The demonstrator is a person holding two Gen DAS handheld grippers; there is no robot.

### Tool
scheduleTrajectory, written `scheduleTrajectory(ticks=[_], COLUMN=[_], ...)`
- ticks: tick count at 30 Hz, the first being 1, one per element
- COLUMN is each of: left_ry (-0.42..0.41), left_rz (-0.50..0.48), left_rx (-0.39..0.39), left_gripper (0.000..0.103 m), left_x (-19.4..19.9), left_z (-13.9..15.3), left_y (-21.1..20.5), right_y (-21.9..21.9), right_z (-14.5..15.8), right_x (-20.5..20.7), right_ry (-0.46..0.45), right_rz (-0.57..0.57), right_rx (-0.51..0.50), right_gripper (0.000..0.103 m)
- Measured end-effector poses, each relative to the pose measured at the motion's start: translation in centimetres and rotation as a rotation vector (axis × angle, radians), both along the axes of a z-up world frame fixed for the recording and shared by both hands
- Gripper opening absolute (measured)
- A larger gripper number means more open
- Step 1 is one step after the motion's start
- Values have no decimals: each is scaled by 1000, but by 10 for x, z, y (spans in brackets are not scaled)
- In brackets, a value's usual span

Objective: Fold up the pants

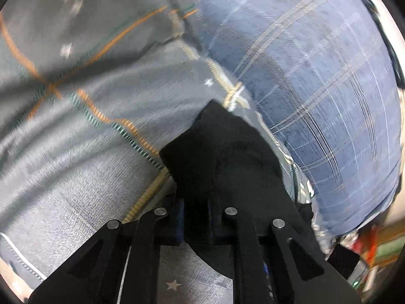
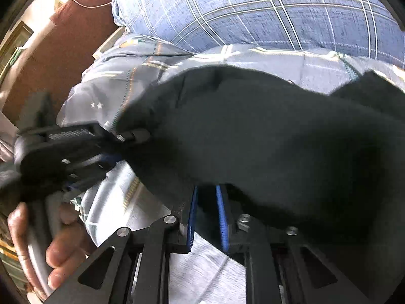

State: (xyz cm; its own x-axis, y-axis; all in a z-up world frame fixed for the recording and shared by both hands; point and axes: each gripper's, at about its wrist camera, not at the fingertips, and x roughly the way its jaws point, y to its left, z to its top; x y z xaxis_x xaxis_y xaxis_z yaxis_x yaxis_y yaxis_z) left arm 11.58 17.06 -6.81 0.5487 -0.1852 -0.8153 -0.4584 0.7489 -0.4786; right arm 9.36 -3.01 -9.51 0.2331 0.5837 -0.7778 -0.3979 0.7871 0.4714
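The black pants [image 2: 265,136] hang in a bunched fold across the right wrist view, above a grey bedsheet. My right gripper [image 2: 206,202] has blue pads [image 2: 191,217] a small gap apart, with pants cloth draped over their tips. My left gripper [image 1: 200,207] is shut on a corner of the black pants [image 1: 222,157], which stands up between its fingers. The left gripper also shows in the right wrist view [image 2: 126,139], gripping the pants' left edge, held by a hand [image 2: 58,240].
A grey bedsheet [image 1: 88,131] with orange and green stitched lines and small white stars lies below. A blue plaid pillow [image 1: 316,83] sits behind it, also in the right wrist view [image 2: 265,10]. A reddish-brown headboard [image 2: 68,48] stands at the left.
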Motion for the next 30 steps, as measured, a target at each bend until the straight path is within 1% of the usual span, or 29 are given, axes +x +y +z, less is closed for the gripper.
scheduleTrajectory(ticks=[1, 3, 4, 5, 6, 9, 11, 13, 16, 18, 20, 22, 24, 26, 27, 28, 30], left_ry=[-19, -91, -123, -156, -176, -218, -246, -285, -350, -389, -404, -397, -382, -366, -348, -337, -305], left_rz=[-11, -44, -60, -82, -101, -150, -182, -217, -275, -338, -398, -453, -516, -554, -571, -580, -599], left_rx=[29, 98, 136, 195, 232, 310, 336, 344, 384, 412, 436, 464, 473, 476, 479, 475, 455], left_gripper=[10, 10, 10, 10, 10, 10, 10, 10, 10, 10, 10, 10, 10, 10, 10, 10, 11], left_x=[-2, -6, -9, -12, -15, -16, -20, -24, -30, -37, -40, -42, -41, -41, -39, -40, -35], left_z=[6, 25, 34, 44, 51, 64, 69, 75, 87, 91, 89, 84, 75, 66, 59, 56, 45], left_y=[-4, -17, -25, -36, -44, -66, -78, -89, -110, -133, -160, -182, -208, -224, -232, -238, -246], right_y=[-5, -19, -26, -32, -39, -66, -81, -96, -123, -140, -160, -181, -199, -217, -221, -225, -233], right_z=[3, 15, 20, 24, 28, 37, 39, 38, 42, 47, 47, 51, 58, 65, 65, 62, 57], right_x=[0, -4, -5, -6, -7, -4, 1, 4, 3, 0, 0, 9, 15, 21, 24, 26, 33], right_ry=[7, -6, -19, -26, -30, -17, -20, -16, -23, -37, -32, -15, -20, -24, -16, 3, 49], right_rz=[-5, -16, -25, -34, -41, -46, -63, -68, -85, -102, -134, -175, -210, -242, -248, -250, -259], right_rx=[21, 68, 61, 52, 50, 40, 9, -3, 7, 34, 72, 105, 133, 176, 190, 209, 260], right_gripper=[15, 16, 18, 19, 19, 19, 19, 19, 19, 19, 19, 19, 21, 34, 52, 61, 61])
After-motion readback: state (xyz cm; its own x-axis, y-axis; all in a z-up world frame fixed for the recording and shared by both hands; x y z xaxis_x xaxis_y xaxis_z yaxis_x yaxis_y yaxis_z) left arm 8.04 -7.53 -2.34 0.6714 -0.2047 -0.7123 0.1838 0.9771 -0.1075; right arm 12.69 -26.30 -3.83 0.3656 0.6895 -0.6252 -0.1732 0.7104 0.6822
